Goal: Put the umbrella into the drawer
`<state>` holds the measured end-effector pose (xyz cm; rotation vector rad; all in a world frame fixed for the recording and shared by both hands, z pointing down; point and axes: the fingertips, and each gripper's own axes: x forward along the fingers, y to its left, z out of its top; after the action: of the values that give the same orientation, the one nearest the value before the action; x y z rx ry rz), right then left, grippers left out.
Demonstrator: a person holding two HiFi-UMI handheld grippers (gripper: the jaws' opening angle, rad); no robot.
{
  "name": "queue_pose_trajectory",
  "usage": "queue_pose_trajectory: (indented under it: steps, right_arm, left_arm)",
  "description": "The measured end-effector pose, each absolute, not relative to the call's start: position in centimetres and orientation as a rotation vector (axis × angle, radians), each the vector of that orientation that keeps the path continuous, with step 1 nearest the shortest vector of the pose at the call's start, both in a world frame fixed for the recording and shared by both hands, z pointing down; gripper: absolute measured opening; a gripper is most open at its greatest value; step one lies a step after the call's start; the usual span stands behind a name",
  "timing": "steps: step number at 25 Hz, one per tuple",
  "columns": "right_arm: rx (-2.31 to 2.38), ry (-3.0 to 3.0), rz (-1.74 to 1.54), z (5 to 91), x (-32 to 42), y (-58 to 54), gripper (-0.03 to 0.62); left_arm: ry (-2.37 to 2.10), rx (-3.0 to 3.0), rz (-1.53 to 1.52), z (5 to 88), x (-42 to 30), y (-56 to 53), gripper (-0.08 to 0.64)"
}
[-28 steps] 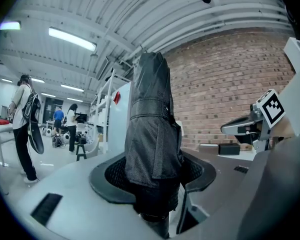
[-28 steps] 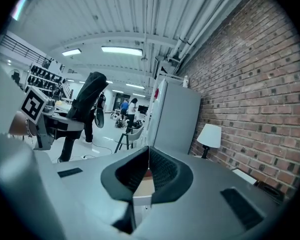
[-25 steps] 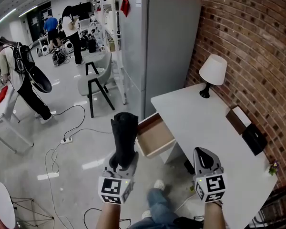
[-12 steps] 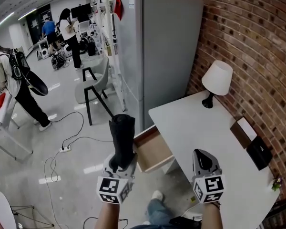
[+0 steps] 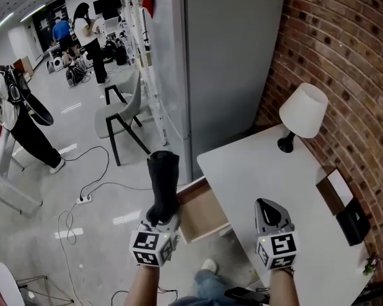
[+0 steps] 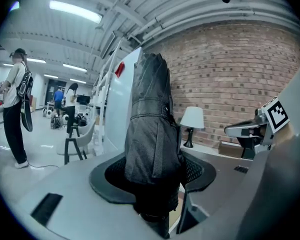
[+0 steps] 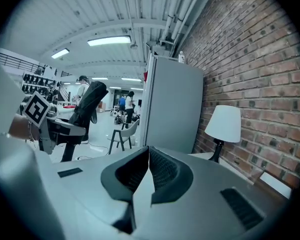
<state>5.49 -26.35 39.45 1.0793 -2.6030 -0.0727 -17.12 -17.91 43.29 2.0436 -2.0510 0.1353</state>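
Note:
My left gripper [image 5: 161,218] is shut on a folded black umbrella [image 5: 163,181], which stands upright out of its jaws just left of the open wooden drawer [image 5: 203,213] of the white desk [image 5: 255,171]. In the left gripper view the umbrella [image 6: 153,134] fills the middle, with the pads of the left gripper [image 6: 155,180] pressed on its lower part. My right gripper [image 5: 272,213] hovers over the desk's near part, shut and holding nothing. In the right gripper view the pads of that gripper [image 7: 149,160] meet, and the umbrella [image 7: 88,104] shows at the left.
A white lamp [image 5: 302,115] stands at the desk's back by the brick wall. A brown box [image 5: 334,191] and a black item [image 5: 353,222] lie at the desk's right edge. A grey fridge [image 5: 223,56] stands behind the drawer. A chair [image 5: 118,116], floor cables [image 5: 83,199] and people [image 5: 16,116] are to the left.
Both grippers have moved forward toward the desk and fridge, which now look nearer. The umbrella stays upright in the left gripper, and the right gripper stays shut.

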Motion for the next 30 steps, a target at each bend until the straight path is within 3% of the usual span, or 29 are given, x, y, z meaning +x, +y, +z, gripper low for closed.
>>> queue_pose_trajectory:
  steps: [30]
  right_arm:
    - [1.048,-2.381,0.277,50.9,-0.2,-32.8,0.002]
  left_arm:
    - [-1.545,1.722,0.214,61.5,-18.8,-24.8,0.235]
